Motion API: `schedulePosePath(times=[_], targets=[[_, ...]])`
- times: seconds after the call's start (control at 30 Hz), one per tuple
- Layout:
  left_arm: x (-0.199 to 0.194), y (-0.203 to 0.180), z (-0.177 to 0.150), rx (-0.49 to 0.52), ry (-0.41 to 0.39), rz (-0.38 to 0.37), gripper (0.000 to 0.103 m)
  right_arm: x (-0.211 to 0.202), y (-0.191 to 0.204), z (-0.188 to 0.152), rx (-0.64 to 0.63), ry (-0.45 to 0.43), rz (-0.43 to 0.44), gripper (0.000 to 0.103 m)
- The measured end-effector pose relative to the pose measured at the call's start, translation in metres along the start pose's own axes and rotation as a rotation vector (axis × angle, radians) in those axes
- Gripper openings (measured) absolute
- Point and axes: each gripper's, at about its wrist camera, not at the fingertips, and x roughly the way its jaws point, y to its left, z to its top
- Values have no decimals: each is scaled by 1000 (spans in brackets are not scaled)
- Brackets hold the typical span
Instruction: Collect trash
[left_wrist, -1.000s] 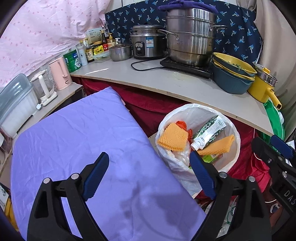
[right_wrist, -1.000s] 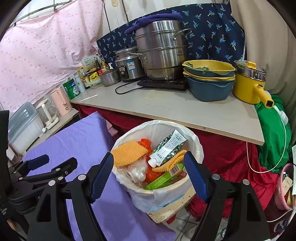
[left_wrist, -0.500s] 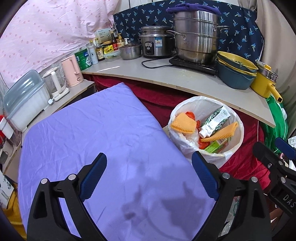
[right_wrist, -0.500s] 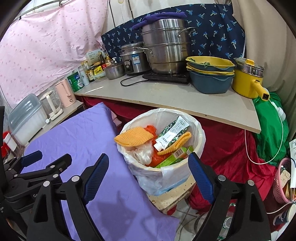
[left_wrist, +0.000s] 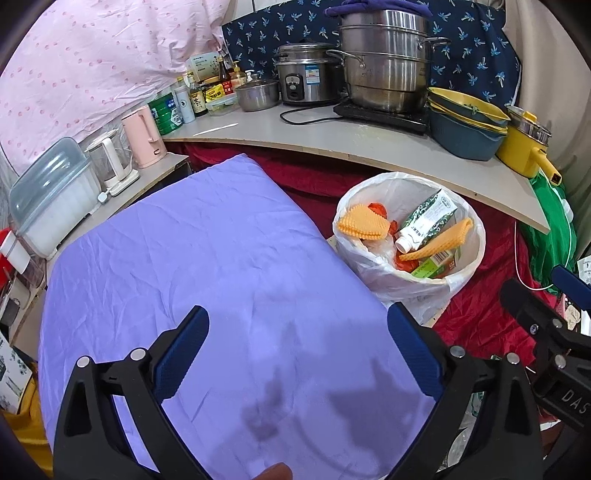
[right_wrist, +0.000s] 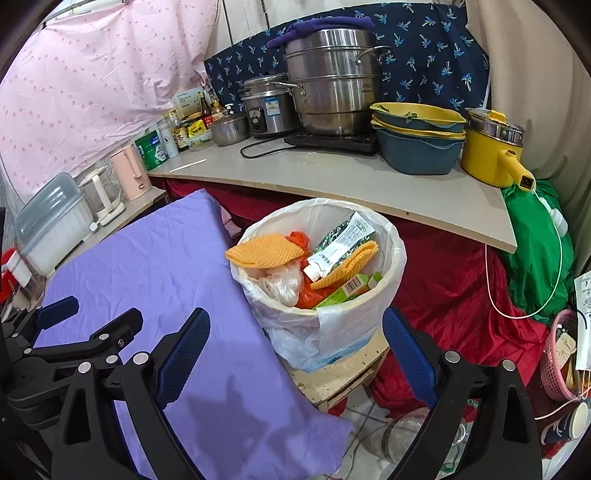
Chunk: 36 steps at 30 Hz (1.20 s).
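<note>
left tongs (left_wrist: 297, 343): spread wide, nothing between the blue pads; they hang above the purple cloth (left_wrist: 207, 266). seen also at the lower left of the right wrist view.
right tongs (right_wrist: 295, 345): spread wide, empty; they hang over the near edge of the trash bin (right_wrist: 321, 295). seen also at the right edge of the left wrist view.
trash bin: a round pail lined with a white plastic bag, standing on a low wooden board (right_wrist: 340, 376) just beside the right edge of the purple cloth, in front of the table (right_wrist: 332, 177).
trash, in the bin: two orange ridged pieces (right_wrist: 264, 251), one lying at the left rim and one leaning across the middle; a green-and-white tube (right_wrist: 341, 240) with its white cap pointing down and left; a green carton (right_wrist: 347, 290) with a barcode; crumpled clear plastic (right_wrist: 280, 284); an orange-red wrapper beneath these.
purple cloth: a creased sheet over a flat surface, bare in both views; shadows of the tongs fall on its near part.
table: behind the bin, over a red drape; it carries a stacked steel steamer pot (right_wrist: 332, 92), a rice cooker (right_wrist: 267, 107), stacked blue-and-yellow bowls (right_wrist: 417, 147), a yellow pot (right_wrist: 493, 147) and a row of bottles and jars.
left side shelf: a pink kettle (left_wrist: 142, 136), a clear kettle and a lidded plastic box (left_wrist: 51, 199).
bottom edge, left wrist view: a fingertip shows.
</note>
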Motion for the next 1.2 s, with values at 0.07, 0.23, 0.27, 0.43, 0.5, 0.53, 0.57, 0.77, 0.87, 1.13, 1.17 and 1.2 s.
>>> schedulePosePath(times=[0.07,0.23,0.27,0.43,0.5,0.53,0.57,0.77,0.87,1.13,1.17,1.2], targets=[[1,-2,-2,2,5,-3,93,0,-2,-3,3,7,-4,91],[2,-7,-6,-3,14,-18,93,-2,-5,-9,2,-6,-33,91],[3,-7,-7,-3,13,-20,93,-2,-7,-9,5,-7,-37,91],[3,-10,-9,-7,10,-23,93,-4,-12,-13,13,-10,-48,91],[3,-9,-9,-17,1,-26,93,-3,-11,-14,10,-9,-45,91],[3,-9,-10,-20,0,-31,93,-3,-11,-15,8,-8,-45,91],[3,-9,-10,-21,0,-35,93,-4,-10,-15,5,-8,-45,91],[3,-10,-12,-21,-14,-25,93,-3,-7,-14,-4,-12,-41,91],[3,-10,-12,-18,-18,-23,93,-2,-7,-14,-5,-11,-42,91],[5,-12,-12,-3,-14,-27,93,3,-5,-16,-20,-1,-45,91],[6,-13,-12,-2,-13,-26,93,3,-5,-16,-21,-1,-45,91],[6,-13,-12,-1,-14,-24,93,3,-5,-16,-20,-1,-43,91]])
